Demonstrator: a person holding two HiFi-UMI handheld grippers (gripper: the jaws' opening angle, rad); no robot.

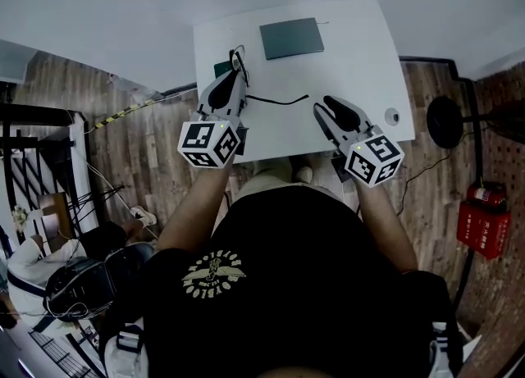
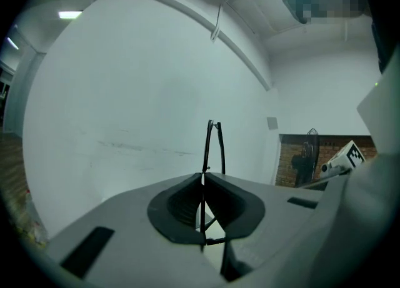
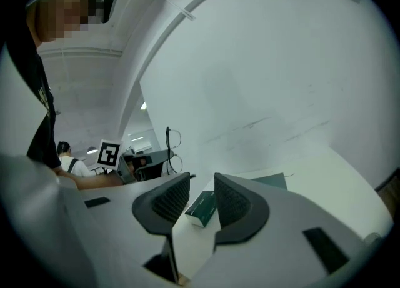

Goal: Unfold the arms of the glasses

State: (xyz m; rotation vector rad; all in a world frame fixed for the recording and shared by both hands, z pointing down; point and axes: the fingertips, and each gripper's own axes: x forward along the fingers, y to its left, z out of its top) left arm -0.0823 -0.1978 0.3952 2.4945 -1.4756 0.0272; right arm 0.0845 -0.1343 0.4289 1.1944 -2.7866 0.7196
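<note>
Thin black-framed glasses (image 1: 239,61) are held over the left part of the white table (image 1: 361,56). My left gripper (image 1: 235,75) is shut on the frame, which rises between its pads in the left gripper view (image 2: 212,145). One arm (image 1: 279,102) stretches out to the right across the table toward my right gripper (image 1: 321,106). That gripper stands open just beyond the arm's tip, with nothing between its fingers (image 3: 234,202). In the right gripper view the glasses (image 3: 170,149) show at the left, held by the other gripper.
A flat dark green case (image 1: 291,38) lies at the table's far side. A small green box (image 3: 203,208) (image 1: 221,67) sits on the table by the left gripper. A small white round object (image 1: 392,116) is near the right edge. A black stand (image 1: 447,122) is on the floor at the right.
</note>
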